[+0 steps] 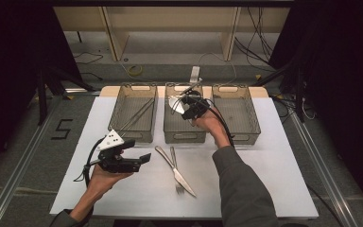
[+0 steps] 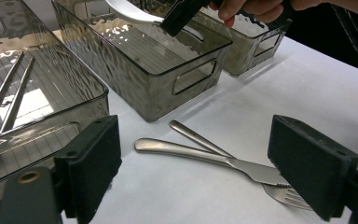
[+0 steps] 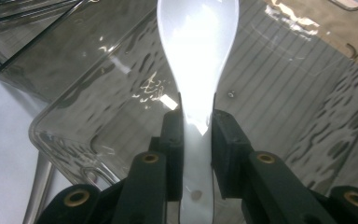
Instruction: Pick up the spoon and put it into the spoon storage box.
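1. Right tongs [image 3: 196, 133] were clamped on the neck of a white spoon [image 3: 196, 51], pads pressed on either side of the handle, bowl pointing away and out ahead of the tips.
2. Spoon hung over the middle bin [image 1: 184, 135] of three clear bins at the back of the desk [image 1: 274, 189]; in the left gripper view it sat above the bin's rim [image 2: 135, 11], not yet down inside.
3. Left tongs [image 2: 193, 172] were wide open w/ nothing between the pads, held low near the front left of the desk [image 1: 142, 158].
4. A knife [image 1: 176, 171] and fork [image 1: 176, 177] lay crossed on the desk betw. the two hands, touching each other, just in front of the middle bin.
5. Left bin [image 1: 133, 132] held what looked like chopsticks [image 1: 139, 113]; right bin [image 1: 236, 137] looked bare.
6. Judgement: step in hand was dropping the spoon into the middle bin.
7. To do it well: lower till the bowl was close to the bin floor, keep it clear of the walls, level it, then release, so it wouldn't bounce or tip out.
8. Risk: letting go from rim height could send it clattering against the wall.
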